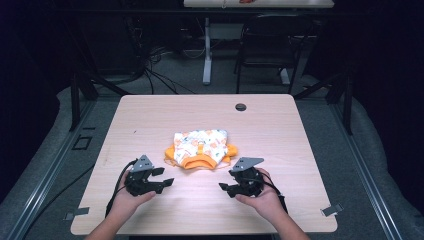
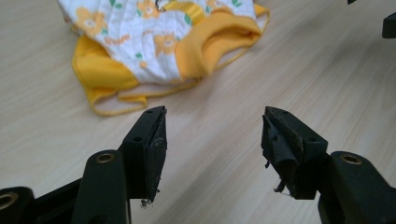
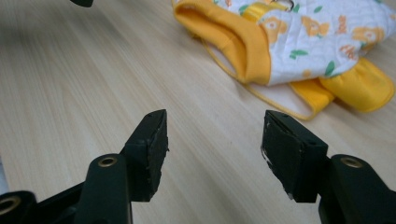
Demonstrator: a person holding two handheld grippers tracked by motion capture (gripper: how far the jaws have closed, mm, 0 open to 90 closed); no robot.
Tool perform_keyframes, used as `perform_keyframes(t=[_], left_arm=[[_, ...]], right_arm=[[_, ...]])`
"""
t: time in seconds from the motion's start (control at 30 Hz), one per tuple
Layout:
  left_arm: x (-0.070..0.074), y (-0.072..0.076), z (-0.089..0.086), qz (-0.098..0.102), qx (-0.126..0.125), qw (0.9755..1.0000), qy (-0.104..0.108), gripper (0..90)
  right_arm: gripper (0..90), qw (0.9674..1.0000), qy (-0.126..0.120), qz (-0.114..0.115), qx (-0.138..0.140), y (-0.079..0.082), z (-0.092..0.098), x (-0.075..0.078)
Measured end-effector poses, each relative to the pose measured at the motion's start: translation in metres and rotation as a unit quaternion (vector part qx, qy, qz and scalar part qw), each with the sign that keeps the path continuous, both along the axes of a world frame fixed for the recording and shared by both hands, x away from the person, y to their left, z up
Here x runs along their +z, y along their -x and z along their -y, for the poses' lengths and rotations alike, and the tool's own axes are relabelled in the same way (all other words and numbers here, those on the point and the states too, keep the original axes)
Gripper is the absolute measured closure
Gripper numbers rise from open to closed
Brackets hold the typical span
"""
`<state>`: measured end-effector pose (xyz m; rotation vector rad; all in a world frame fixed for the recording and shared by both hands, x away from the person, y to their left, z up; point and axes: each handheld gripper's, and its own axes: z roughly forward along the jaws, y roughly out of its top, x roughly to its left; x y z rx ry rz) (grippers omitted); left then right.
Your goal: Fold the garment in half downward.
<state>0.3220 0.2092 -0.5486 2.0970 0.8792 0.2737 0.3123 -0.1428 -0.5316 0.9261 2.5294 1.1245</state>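
A small folded garment (image 1: 201, 148), white with an orange bear print and yellow trim, lies in the middle of the light wooden table (image 1: 150, 125). My left gripper (image 1: 167, 177) rests near the table's front, left of and below the garment, its jaws wide apart with nothing between them. My right gripper (image 1: 223, 189) is at the front right, open and empty too, pointing toward the left one. In the left gripper view the garment (image 2: 159, 42) lies ahead of the gripper (image 2: 212, 140). In the right gripper view the garment (image 3: 289, 42) lies ahead and to the right of the gripper (image 3: 212, 140).
A dark round cable hole (image 1: 241, 107) sits near the table's far edge. Beyond the table stand a chair (image 1: 270, 40) and a desk leg (image 1: 207, 50) on grey floor with cables. Metal clips (image 1: 331, 210) sit at the front corners.
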Motion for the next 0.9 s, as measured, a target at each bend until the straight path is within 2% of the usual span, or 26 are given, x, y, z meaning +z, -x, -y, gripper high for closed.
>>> perform_keyframes(t=[0.1,0.2,0.33,0.37,0.53,0.77,0.9], left_arm=[[-0.006,0.002,-0.005,-0.002,0.003,1.0,-0.008,40.9],[-0.012,0.002,-0.009,-0.007,0.009,0.9999,0.002,40.8],[-0.018,0.002,-0.011,-0.008,0.014,0.9999,0.001,40.8],[-0.02,0.002,-0.011,-0.009,0.014,0.9999,0.0,40.9],[-0.025,0.001,-0.007,-0.009,0.013,0.9998,-0.008,40.9],[-0.031,-0.002,0.001,-0.013,0.0,0.9997,-0.021,40.9],[-0.031,-0.002,0.004,-0.009,-0.008,0.9996,-0.026,40.9]], right_arm=[[39.9,1.0,0.004,-0.003,-0.001,0.002,0.004,-0.007],[39.9,1.0,0.002,-0.005,-0.003,0.003,0.007,-0.015],[40.2,0.9999,0.0,-0.01,-0.012,0.002,0.009,-0.024],[40.4,0.9999,0.006,-0.009,-0.013,0.002,0.009,-0.026],[40.9,0.9998,0.0,0.0,-0.019,0.002,0.011,-0.031],[41.2,0.9995,-0.008,-0.018,-0.024,-0.001,0.013,-0.039],[41.2,0.9995,-0.011,-0.012,-0.027,-0.001,0.013,-0.04]])
